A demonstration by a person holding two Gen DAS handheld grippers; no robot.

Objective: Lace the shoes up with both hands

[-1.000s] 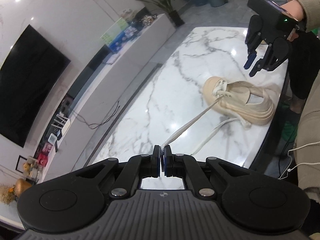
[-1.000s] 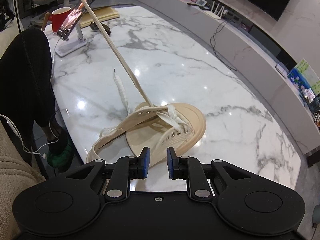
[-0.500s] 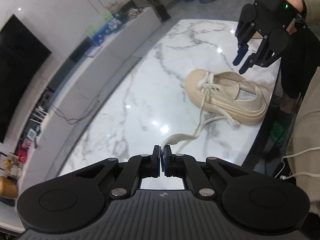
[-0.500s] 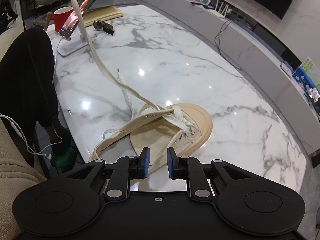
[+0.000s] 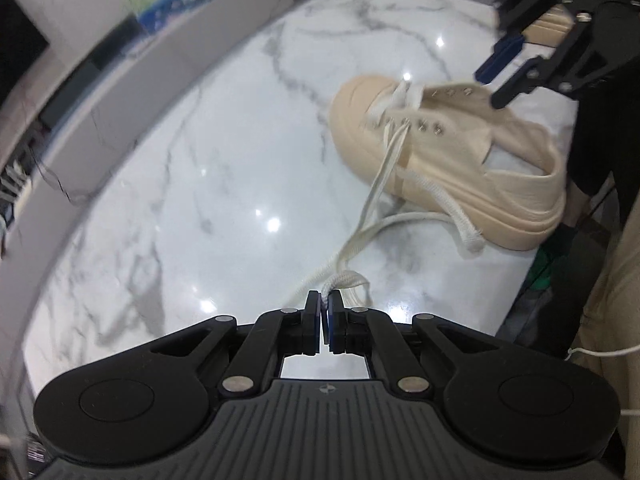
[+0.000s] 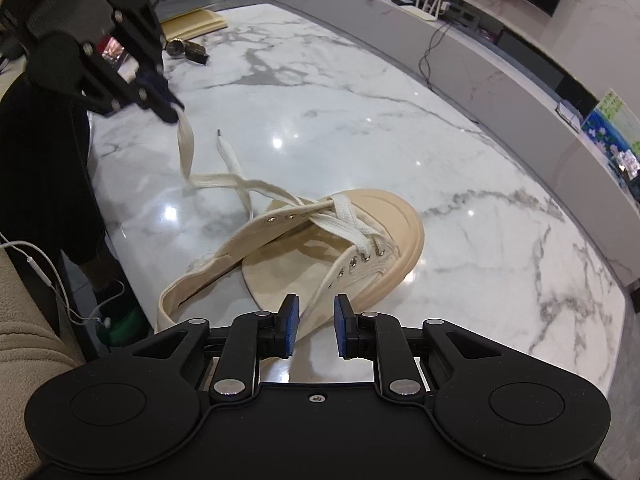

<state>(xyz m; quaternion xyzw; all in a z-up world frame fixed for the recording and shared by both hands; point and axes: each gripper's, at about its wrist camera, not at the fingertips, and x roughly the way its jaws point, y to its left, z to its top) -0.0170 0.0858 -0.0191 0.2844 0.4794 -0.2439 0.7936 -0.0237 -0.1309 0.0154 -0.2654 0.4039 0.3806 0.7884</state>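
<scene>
A cream canvas shoe [image 5: 452, 160] [image 6: 352, 240] lies on the marble table [image 5: 200, 184] [image 6: 400, 128], laced only through its eyelets near the toe. My left gripper [image 5: 324, 312] [image 6: 170, 106] is shut on one white lace [image 5: 376, 196] [image 6: 186, 148], which now hangs slack and touches the table. The other lace end [image 6: 230, 156] lies loose on the marble. Just above the shoe's open tongue hovers my right gripper [image 6: 316, 326] [image 5: 496, 84], open with nothing between its fingers.
At the table's far end sit a notebook [image 6: 196, 24] and a small dark object [image 6: 188, 50]. A long grey console [image 6: 500, 60] runs alongside the table. A person's beige sleeve [image 6: 28, 340] and a white cable [image 6: 44, 276] are at the near edge.
My left gripper has come down toward the table with the lace, which went from taut to slack. The right gripper sank slightly over the shoe.
</scene>
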